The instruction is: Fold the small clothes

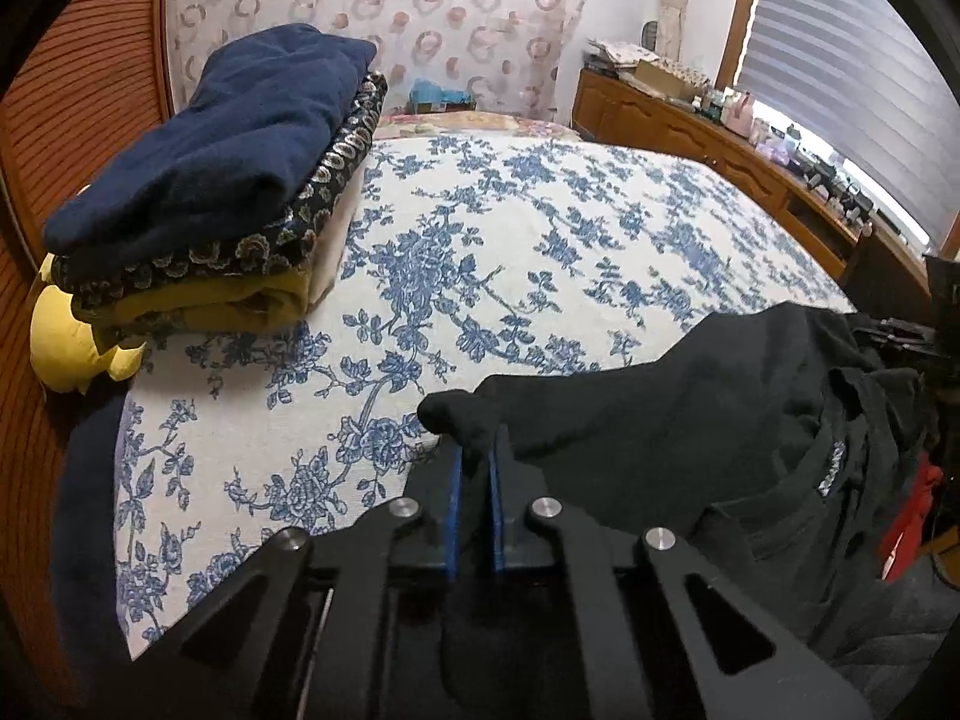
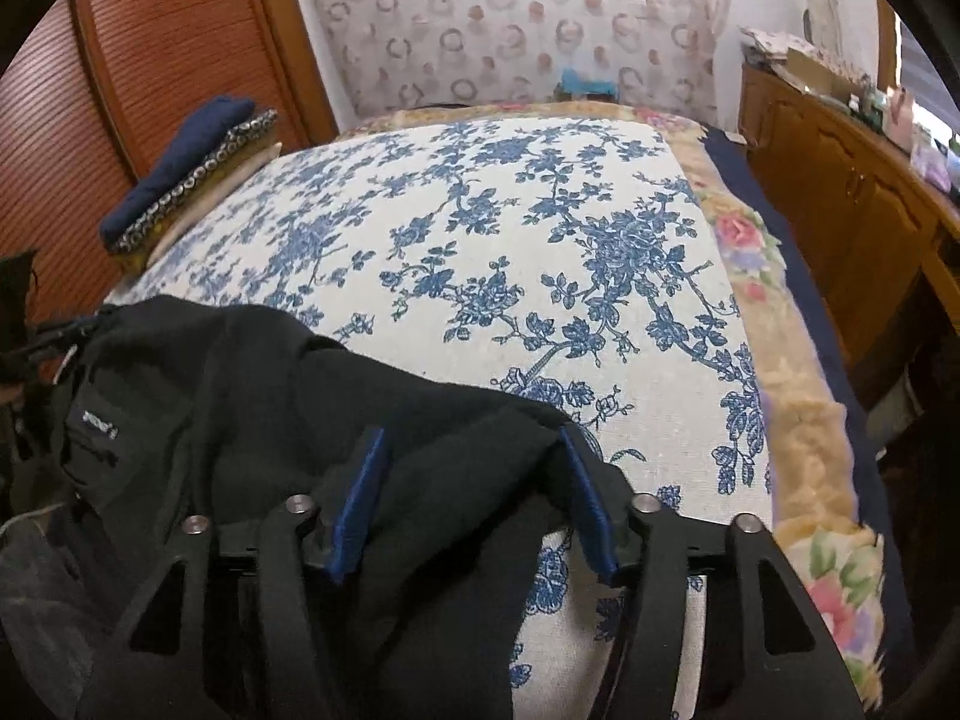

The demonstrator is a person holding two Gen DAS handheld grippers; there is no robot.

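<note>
A black garment [image 1: 660, 420] lies bunched on the near right of the bed, its neck label facing up. My left gripper [image 1: 475, 456] is shut on a corner of it, and a fold of black cloth pokes out past the blue pads. In the right wrist view the same black garment [image 2: 240, 396] spreads from the left across my right gripper [image 2: 471, 432]. Its jaws stand well apart with loose cloth draped between the blue pads [image 2: 354, 510], which do not press on it.
A stack of folded clothes [image 1: 228, 168], navy on top, sits at the far left of the blue-flowered bedspread [image 1: 540, 228], and shows smaller as the stack [image 2: 186, 180]. A yellow cushion [image 1: 60, 342] lies beside it. A wooden dresser [image 2: 840, 180] runs along the right.
</note>
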